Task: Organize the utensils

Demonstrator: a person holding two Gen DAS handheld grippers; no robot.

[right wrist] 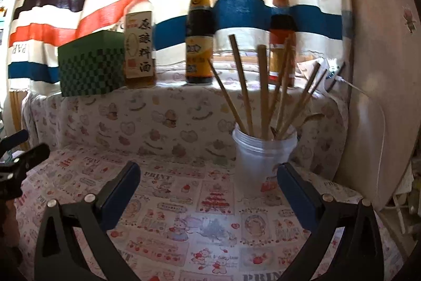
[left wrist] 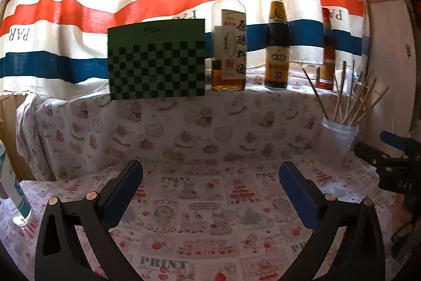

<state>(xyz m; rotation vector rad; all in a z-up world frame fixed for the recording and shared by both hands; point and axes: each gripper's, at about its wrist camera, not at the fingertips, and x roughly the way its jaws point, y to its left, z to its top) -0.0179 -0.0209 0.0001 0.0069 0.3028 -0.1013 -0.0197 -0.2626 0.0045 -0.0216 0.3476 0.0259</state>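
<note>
A translucent plastic cup [right wrist: 259, 159] stands on the patterned tablecloth and holds several wooden chopsticks [right wrist: 263, 88] fanned upward. In the left wrist view the same cup [left wrist: 338, 140] with chopsticks [left wrist: 352, 102] sits at the far right. My right gripper [right wrist: 209, 175] is open and empty, its right finger just in front of the cup. My left gripper [left wrist: 210, 174] is also open, with nothing between its fingers, well left of the cup. The right gripper's dark body [left wrist: 394, 165] shows at the right edge of the left wrist view.
On a raised ledge behind stand a green checkered box [left wrist: 156, 59], a cooking wine bottle [left wrist: 230, 44], a dark sauce bottle [left wrist: 277, 49] and a red-capped bottle [right wrist: 281, 33]. A striped cloth hangs behind. A clear bottle [left wrist: 13, 191] stands at the left edge; a white panel [right wrist: 379, 70] rises on the right.
</note>
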